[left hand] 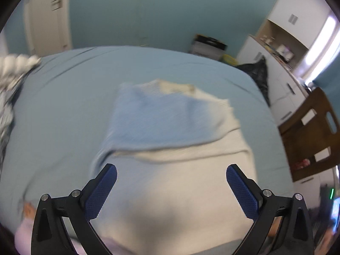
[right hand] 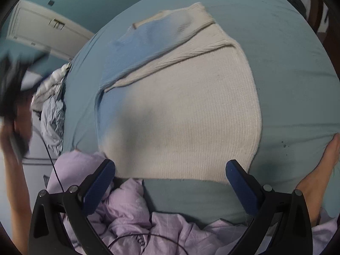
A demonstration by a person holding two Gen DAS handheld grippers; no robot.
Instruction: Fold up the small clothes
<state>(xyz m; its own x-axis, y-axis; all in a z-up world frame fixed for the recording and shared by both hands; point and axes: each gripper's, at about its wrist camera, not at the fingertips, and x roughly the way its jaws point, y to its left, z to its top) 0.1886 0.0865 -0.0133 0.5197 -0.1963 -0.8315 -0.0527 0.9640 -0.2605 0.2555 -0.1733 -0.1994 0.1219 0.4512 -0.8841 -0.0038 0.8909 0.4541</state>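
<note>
A knit sweater, cream with a light blue part (left hand: 170, 148), lies flat on the blue bed sheet (left hand: 63, 106). Its sleeves are folded across the upper body. It also shows in the right wrist view (right hand: 187, 110), hem towards me. My left gripper (left hand: 171, 170) is open and empty, hovering over the sweater's lower cream part. My right gripper (right hand: 170, 165) is open and empty, above the sweater's hem edge. The left wrist view is blurred.
A crumpled lilac duvet (right hand: 138, 218) lies at the near edge of the bed. A grey-white bundle of cloth (right hand: 51, 106) lies at the left. A bare foot (right hand: 320, 170) rests on the sheet at the right. A wooden chair (left hand: 312, 131) and white cabinets (left hand: 282, 89) stand beside the bed.
</note>
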